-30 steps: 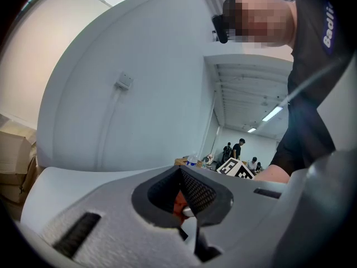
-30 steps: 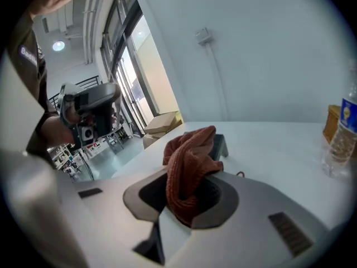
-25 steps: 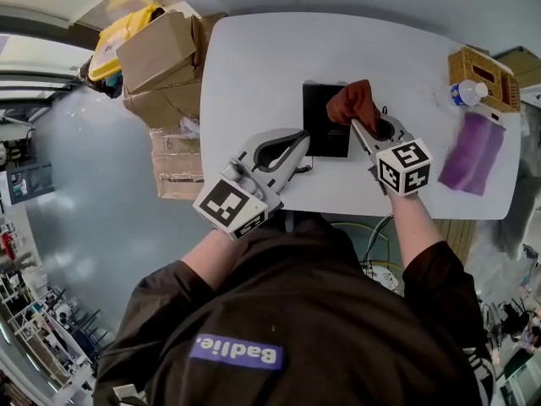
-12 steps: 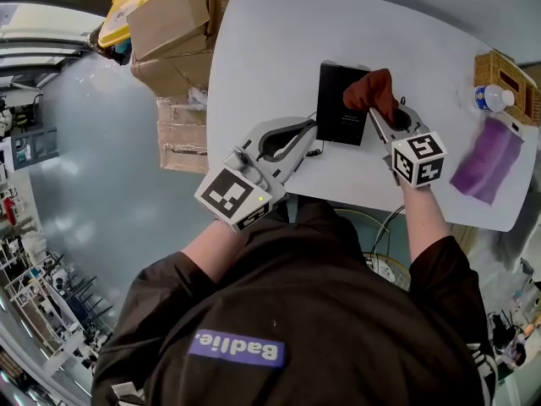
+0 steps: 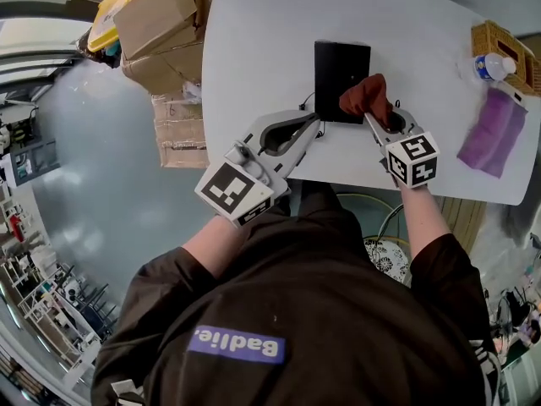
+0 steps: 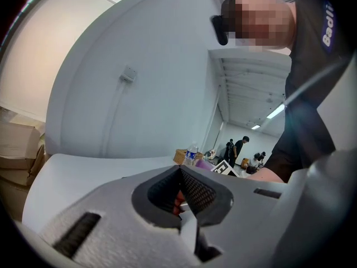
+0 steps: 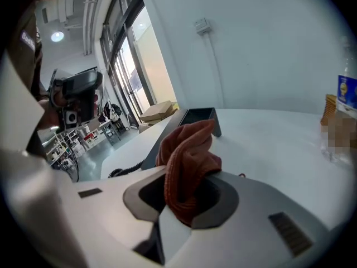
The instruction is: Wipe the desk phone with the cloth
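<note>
Scene: a person (image 5: 279,311) in a dark top is standing at a white table (image 5: 254,57), seen from overhead, holding one gripper in each hand.
Desk phone: the black desk phone (image 5: 341,66) is lying flat on the table at upper centre of the head view; its coiled cord (image 7: 124,171) is trailing off the near end.
Cloth: a rust-red cloth (image 5: 365,97) is sitting bunched up, overlapping the phone's lower right corner in the head view; in the right gripper view it is standing up in front of the phone.
Right gripper: the right gripper (image 5: 370,118) is clamping its jaws on the cloth, which is bulging up out of them.
Left gripper: the left gripper (image 5: 314,127) is lying low at lower centre, tips just left of the phone's near end; its jaws are meeting at the tips, gripping nothing I can make out.
Right of frame: a purple cloth (image 5: 492,131) is lying near the table edge, with a wicker basket (image 5: 499,42) and a water bottle (image 5: 488,64) above it.
Upper left of frame: cardboard boxes (image 5: 161,28) are piling up beside the table.
</note>
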The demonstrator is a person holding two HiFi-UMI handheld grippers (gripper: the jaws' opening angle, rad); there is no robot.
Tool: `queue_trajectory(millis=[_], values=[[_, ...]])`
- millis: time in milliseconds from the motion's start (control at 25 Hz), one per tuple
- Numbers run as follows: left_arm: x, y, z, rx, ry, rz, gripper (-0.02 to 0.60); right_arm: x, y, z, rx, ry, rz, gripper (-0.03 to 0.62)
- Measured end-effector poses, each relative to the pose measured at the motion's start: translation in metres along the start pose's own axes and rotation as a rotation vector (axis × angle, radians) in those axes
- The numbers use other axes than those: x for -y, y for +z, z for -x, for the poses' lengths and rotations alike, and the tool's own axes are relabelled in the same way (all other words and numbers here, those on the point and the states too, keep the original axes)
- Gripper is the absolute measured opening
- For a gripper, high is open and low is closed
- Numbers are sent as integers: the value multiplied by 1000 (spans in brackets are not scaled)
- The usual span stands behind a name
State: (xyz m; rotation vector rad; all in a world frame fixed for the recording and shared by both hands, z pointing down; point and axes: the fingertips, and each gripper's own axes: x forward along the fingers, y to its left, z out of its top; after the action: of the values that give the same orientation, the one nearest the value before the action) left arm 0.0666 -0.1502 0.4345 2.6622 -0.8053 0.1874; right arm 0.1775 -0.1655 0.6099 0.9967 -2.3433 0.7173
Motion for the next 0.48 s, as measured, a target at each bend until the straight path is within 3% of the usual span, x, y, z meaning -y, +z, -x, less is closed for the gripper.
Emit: queue_trajectory(millis=[280, 480], values=[[8, -8, 22, -13, -49, -19, 15, -22, -43, 10, -67, -38, -41, 97], [10, -9, 49, -7, -70, -33, 15, -34, -49, 20, -67, -92, -47, 97]])
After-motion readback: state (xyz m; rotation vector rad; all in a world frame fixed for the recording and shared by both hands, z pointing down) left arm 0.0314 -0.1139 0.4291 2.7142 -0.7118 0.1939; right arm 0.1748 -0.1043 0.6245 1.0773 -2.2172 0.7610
